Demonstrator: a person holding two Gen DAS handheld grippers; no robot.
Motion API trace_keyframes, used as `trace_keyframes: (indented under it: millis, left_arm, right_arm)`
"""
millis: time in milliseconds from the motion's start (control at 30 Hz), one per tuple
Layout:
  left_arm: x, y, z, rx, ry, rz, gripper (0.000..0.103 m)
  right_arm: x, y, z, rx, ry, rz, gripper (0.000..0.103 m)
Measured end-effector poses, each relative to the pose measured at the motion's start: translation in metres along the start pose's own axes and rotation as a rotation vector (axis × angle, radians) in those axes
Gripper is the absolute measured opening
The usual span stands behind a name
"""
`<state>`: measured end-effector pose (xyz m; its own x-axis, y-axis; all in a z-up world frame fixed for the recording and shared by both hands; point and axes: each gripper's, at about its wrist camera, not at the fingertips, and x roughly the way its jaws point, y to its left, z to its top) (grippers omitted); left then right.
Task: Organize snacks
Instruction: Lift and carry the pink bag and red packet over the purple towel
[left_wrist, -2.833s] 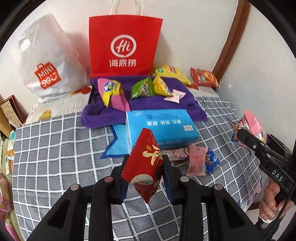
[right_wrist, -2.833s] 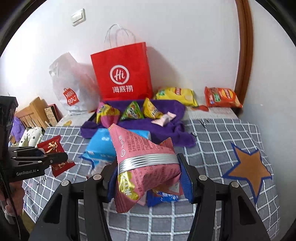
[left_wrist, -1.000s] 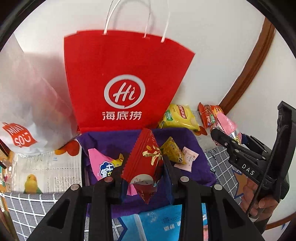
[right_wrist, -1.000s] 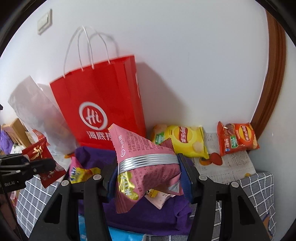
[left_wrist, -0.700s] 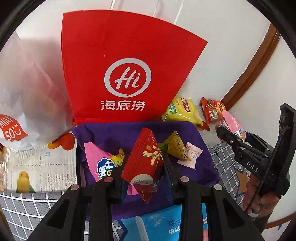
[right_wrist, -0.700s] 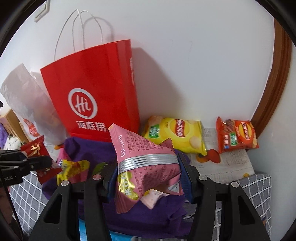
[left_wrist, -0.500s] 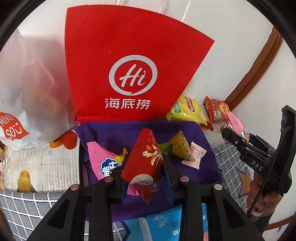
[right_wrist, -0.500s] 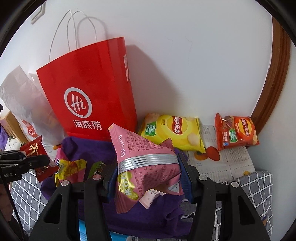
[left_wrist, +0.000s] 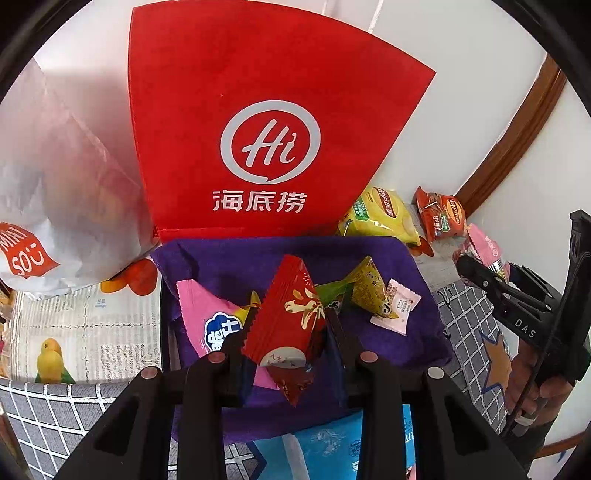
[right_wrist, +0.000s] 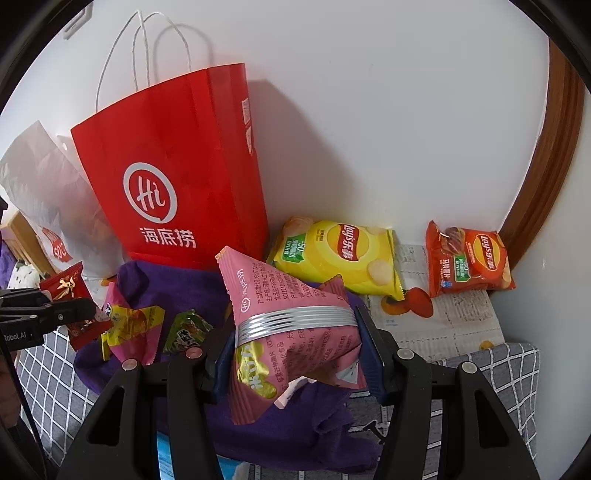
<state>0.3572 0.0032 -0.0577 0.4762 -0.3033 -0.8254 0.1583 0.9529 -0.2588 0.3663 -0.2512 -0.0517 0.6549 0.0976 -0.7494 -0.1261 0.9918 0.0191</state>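
My left gripper (left_wrist: 286, 332) is shut on a red snack packet (left_wrist: 288, 325) above the purple cloth (left_wrist: 229, 258). It also shows in the right wrist view (right_wrist: 70, 308), at the left. My right gripper (right_wrist: 295, 350) is shut on a pink snack bag (right_wrist: 291, 332) over the cloth's right part (right_wrist: 177, 291). That bag shows in the left wrist view (left_wrist: 484, 251) at the right. On the cloth lie a pink and yellow bag (left_wrist: 207, 317), a green packet (right_wrist: 184, 332), a yellow triangular packet (left_wrist: 369, 288) and a small pink sachet (left_wrist: 397, 310).
A red paper bag (left_wrist: 266, 129) stands against the wall behind the cloth, with a white plastic bag (left_wrist: 48, 177) to its left. A yellow chip bag (right_wrist: 340, 254) and a red chip bag (right_wrist: 465, 262) lie at the back right. A blue pack (left_wrist: 325, 446) lies in front.
Both grippers have moved forward from the table's front to over the purple cloth, each still holding its packet. In the last half second they shifted only slightly.
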Motion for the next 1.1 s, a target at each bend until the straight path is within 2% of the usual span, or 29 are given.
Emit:
trace_keyframes:
  millis: [400,667,833,1100]
  left_arm:
    - [0.011,0.006,-0.001,-0.013,0.033,0.02,0.031]
    - [0.027,0.0,-0.005,0.022,0.09,0.061,0.031]
    - [0.029,-0.001,-0.006,0.034,0.095,0.07,0.031]
    - [0.036,-0.002,-0.007,0.036,0.114,0.087,0.031]
  right_arm:
    - [0.016,0.001,-0.005,-0.016,0.073,0.026,0.056]
    - [0.043,0.025,-0.015,-0.042,0.166,0.109,0.056]
    - [0.056,0.037,-0.021,-0.089,0.206,0.055,0.056]
    - [0.066,0.041,-0.025,-0.121,0.246,0.032,0.057]
